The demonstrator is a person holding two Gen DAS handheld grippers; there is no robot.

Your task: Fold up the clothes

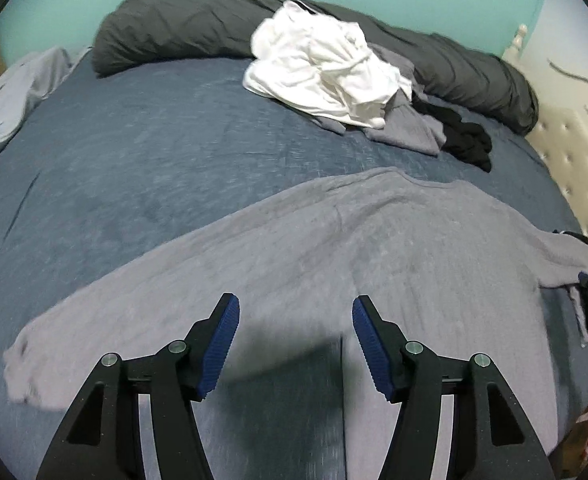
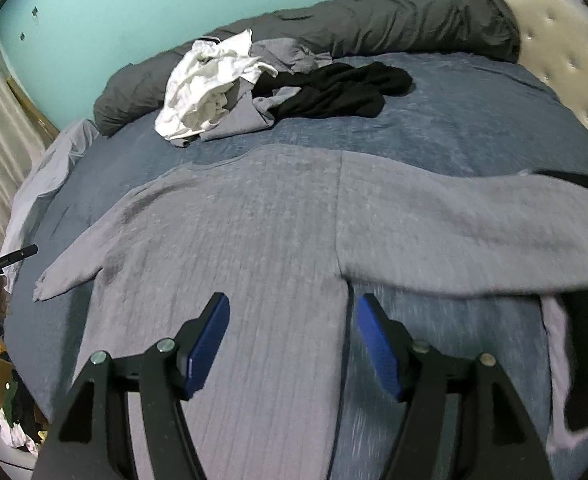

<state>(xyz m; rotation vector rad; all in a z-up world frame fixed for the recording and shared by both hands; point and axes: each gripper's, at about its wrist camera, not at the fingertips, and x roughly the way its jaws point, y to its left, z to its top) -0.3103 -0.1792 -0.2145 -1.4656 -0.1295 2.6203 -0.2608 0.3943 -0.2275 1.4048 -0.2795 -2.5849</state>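
Both your wrist cams look steeply down along the jaws, sitting close over the grey sweater (image 1: 334, 248) on the bed (image 1: 134, 152). The left one hangs over the left armpit, the right one over the right. Both share the sweater's body, the laundry pile (image 2: 214, 84), the rolled duvet (image 2: 374, 20) and the teal wall (image 2: 134, 0).

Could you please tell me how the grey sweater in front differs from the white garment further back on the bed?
The grey sweater is spread flat with both sleeves out; the white garment is crumpled in a heap. The sweater lies alone on the blue bedcover; the white garment sits on other grey and black clothes. The sweater looks ribbed and thick, the white garment thin and smooth. Neither is folded.
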